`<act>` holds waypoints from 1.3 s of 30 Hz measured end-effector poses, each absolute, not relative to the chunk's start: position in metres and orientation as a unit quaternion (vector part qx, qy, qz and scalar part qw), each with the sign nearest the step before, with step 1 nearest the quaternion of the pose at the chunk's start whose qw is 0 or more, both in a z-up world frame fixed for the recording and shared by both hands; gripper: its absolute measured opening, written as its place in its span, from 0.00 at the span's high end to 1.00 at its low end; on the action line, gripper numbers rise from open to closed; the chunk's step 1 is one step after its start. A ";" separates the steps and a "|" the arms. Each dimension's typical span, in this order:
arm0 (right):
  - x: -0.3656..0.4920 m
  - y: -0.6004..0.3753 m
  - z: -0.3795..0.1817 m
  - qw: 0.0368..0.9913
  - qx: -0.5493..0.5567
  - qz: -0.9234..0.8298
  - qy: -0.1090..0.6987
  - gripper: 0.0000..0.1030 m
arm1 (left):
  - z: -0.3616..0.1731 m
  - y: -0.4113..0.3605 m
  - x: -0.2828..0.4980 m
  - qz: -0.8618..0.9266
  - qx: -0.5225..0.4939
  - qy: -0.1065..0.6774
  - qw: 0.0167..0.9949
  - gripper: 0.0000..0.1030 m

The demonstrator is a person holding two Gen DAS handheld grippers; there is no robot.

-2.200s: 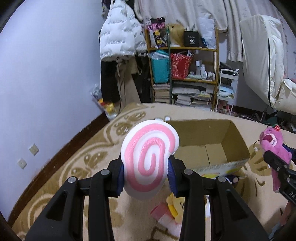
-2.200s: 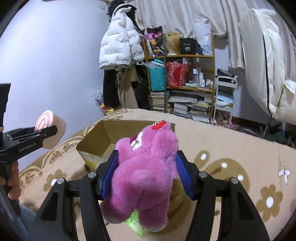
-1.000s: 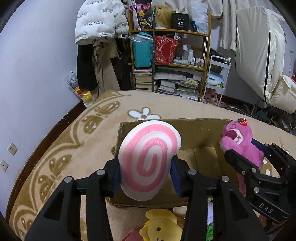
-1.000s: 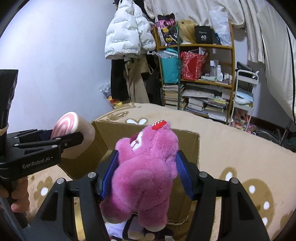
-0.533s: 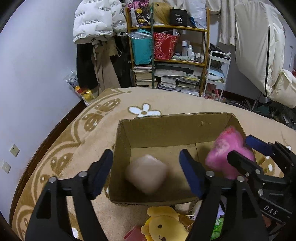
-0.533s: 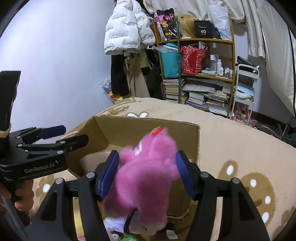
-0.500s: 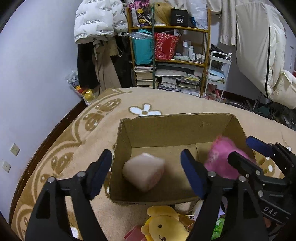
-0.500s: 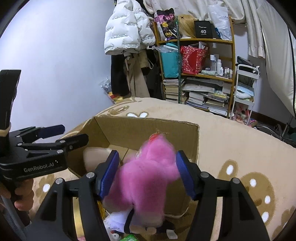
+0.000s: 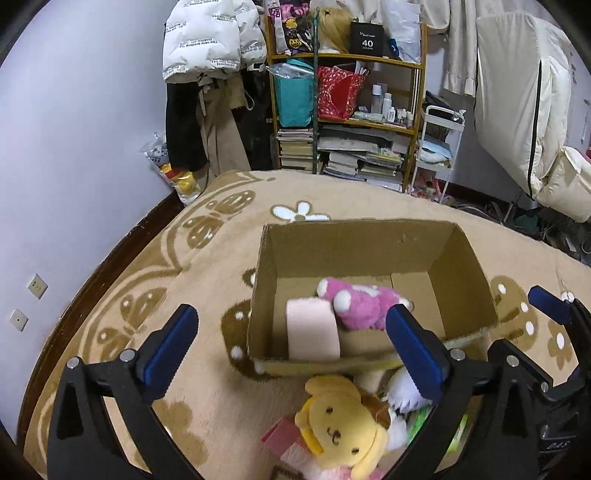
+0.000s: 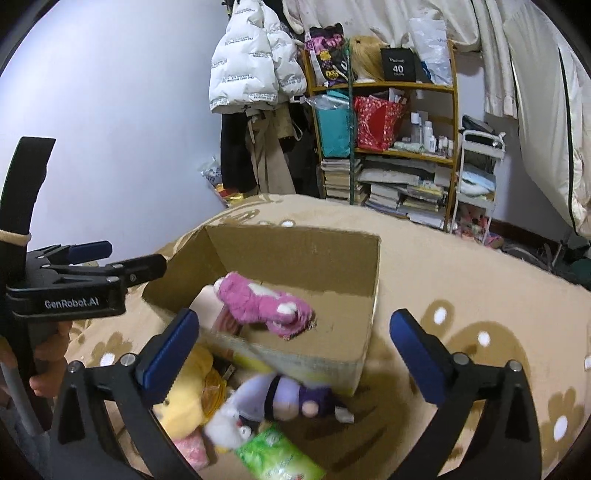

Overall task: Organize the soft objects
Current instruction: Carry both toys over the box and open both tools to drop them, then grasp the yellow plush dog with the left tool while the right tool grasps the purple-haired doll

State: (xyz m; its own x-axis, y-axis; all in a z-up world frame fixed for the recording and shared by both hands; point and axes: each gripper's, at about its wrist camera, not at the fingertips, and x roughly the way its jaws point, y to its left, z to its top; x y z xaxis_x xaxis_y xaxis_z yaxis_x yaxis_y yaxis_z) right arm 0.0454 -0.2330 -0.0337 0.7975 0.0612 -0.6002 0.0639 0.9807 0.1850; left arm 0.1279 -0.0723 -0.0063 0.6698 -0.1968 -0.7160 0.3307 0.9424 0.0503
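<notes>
Left claw (image 9: 295, 343): blue-padded fingers spread wide apart, nothing between them, held above the near edge of the open brown cardboard box (image 9: 458, 254). Right claw (image 10: 295, 343): fingers likewise wide apart and empty, held over the box's near right corner. The box sits on a beige carpet with brown flower and butterfly patterns (image 9: 155, 280). Inside the box: a pale pink rolled plush cushion (image 9: 312, 328) stands against the near wall toward the left; a magenta plush bear (image 9: 360, 304) lies on its side just beside it, touching, its white-soled feet toward the box's left. In the right wrist view the bear (image 10: 264, 302) lies across the box floor, with the cushion partly hidden behind it. Outside the box, just in front of its near wall, a loose pile: a yellow plush dog with a round face (image 9: 341, 430), a purple and white plush figure (image 10: 280, 400), a green plastic packet (image 10: 279, 458) and something pink (image 10: 188, 450), too blurred to identify. A wooden shelf of books and bags (image 9: 347, 110) stands against the far wall, with a white puffer jacket (image 9: 212, 35) hanging to its left.
</notes>
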 end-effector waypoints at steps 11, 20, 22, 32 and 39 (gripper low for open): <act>0.027 -0.207 -0.047 0.933 0.077 0.014 0.353 0.00 | -0.012 -0.058 0.103 -0.134 0.097 0.432 0.887 0.02; 0.027 -0.208 -0.064 0.921 0.080 0.011 0.381 0.00 | -0.033 -0.052 0.107 -0.137 0.071 0.484 0.861 0.02; 0.030 -0.212 -0.070 0.917 0.091 0.006 0.388 0.00 | -0.040 -0.054 0.111 -0.141 0.065 0.490 0.858 0.02; 0.050 -0.221 -0.099 0.900 0.108 -0.001 0.421 0.00 | -0.072 -0.071 0.133 -0.142 0.061 0.528 0.835 0.02; 0.060 -0.219 -0.112 0.894 0.109 0.001 0.434 0.00 | -0.089 -0.077 0.143 -0.147 0.052 0.554 0.818 0.02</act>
